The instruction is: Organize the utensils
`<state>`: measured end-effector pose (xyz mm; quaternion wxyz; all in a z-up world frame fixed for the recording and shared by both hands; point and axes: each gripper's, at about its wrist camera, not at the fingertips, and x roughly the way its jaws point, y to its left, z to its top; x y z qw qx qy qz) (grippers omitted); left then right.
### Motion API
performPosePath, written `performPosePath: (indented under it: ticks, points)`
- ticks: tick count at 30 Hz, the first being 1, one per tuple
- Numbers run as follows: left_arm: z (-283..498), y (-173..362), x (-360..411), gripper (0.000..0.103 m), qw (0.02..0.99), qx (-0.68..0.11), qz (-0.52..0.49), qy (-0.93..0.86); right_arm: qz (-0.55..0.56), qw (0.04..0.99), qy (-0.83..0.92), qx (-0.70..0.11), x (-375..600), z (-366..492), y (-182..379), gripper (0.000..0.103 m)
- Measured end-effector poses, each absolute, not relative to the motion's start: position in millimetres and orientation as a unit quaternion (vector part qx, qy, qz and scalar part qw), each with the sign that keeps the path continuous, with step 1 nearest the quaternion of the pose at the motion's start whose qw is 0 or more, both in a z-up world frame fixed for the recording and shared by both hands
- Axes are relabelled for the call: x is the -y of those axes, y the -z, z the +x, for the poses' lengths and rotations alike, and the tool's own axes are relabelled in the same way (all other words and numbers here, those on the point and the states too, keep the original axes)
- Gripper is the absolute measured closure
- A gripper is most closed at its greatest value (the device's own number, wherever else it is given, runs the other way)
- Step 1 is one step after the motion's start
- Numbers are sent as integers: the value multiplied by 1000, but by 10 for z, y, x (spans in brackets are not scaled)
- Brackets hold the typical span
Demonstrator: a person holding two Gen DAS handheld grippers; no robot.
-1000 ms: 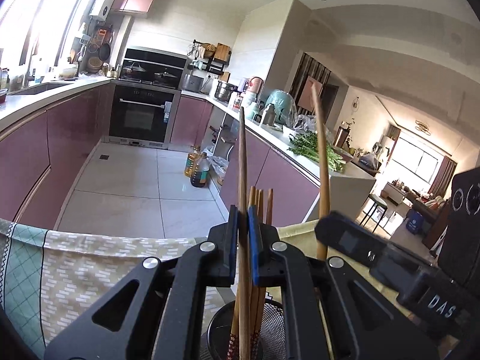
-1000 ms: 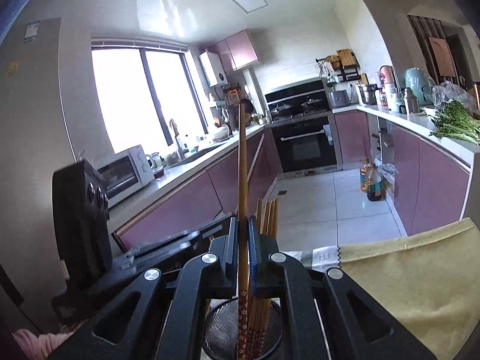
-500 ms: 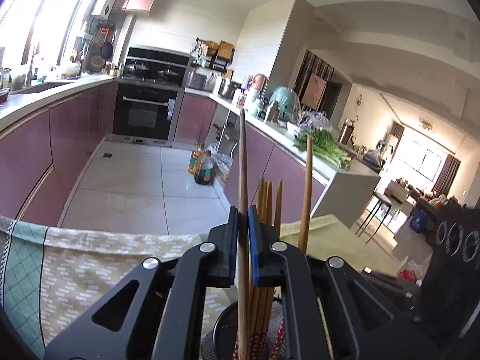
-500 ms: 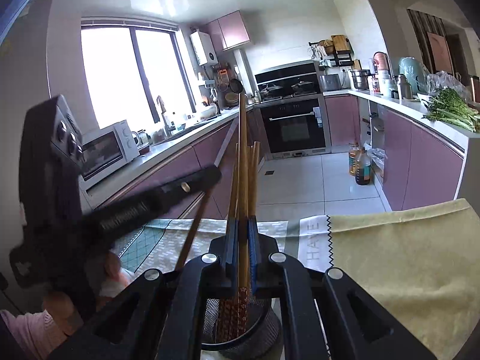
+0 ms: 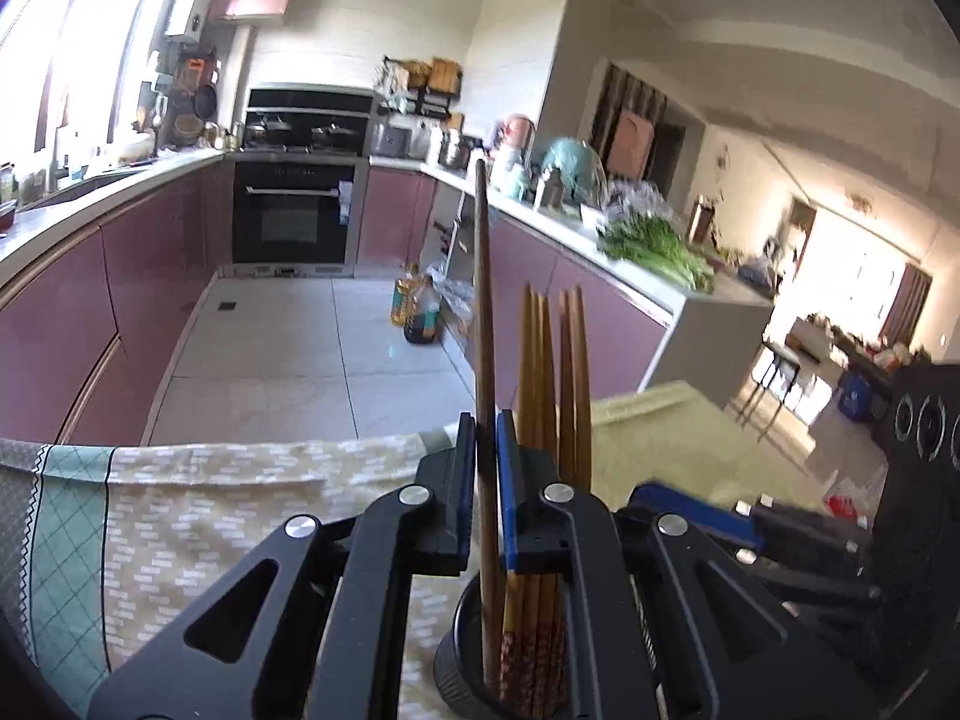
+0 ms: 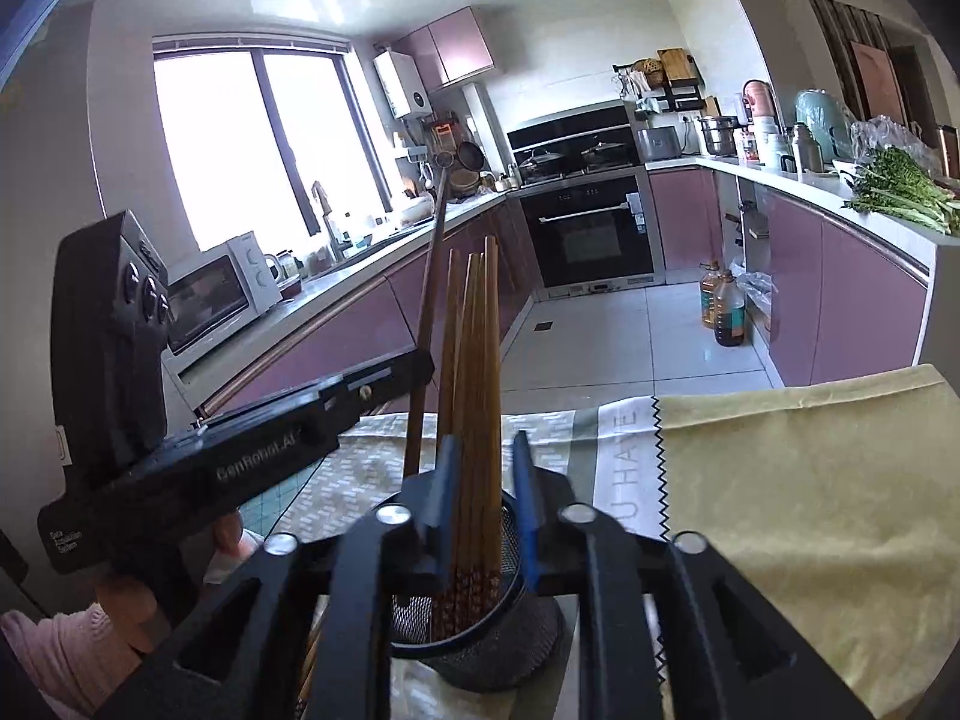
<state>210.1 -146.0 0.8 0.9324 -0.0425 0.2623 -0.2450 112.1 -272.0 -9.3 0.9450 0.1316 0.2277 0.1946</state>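
Note:
A black mesh holder stands on the cloth-covered table and holds several wooden chopsticks upright. It also shows in the left wrist view. My left gripper is shut on one chopstick that stands upright with its lower end inside the holder. My right gripper is open just above the holder, its jaws either side of the standing chopsticks and gripping none. The left gripper body shows at the left of the right wrist view.
A yellow cloth and a patterned green cloth cover the table. Behind are purple kitchen cabinets, an oven, oil bottles on the floor and greens on the counter.
My right gripper has opened and let go of its chopstick, which now stands in the holder. My left gripper has lowered its chopstick further into the holder.

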Motion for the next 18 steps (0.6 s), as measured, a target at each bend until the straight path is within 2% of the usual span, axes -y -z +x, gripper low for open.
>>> performPosePath:
  ticks: [1,2,3,5,6,8,11,18]
  points:
    - [2073,24,1451,80,929,-272,-31,249,129,945,-196,-227,2715,1102,81,73]
    - [2047,52,1443,55,930,-276,-25,242,126,946,-197,-226,2715,1071,70,67]
    - [2008,77,1410,41,933,-276,-21,231,121,947,-198,-224,2707,1029,49,62]
    - [1941,96,1314,35,933,-279,-23,226,112,950,-194,-216,2697,936,14,44]
    - [1915,96,1255,26,932,-283,-22,225,109,951,-196,-212,2693,890,5,39]
    - [1826,92,1091,8,935,-286,-26,210,106,953,-198,-204,2680,788,-6,17]
    - [1586,101,804,6,944,-273,-27,185,94,957,-199,-187,2608,602,-2,7]
    - [1093,237,167,6,954,-279,-26,106,83,952,-219,-199,2350,358,156,7]
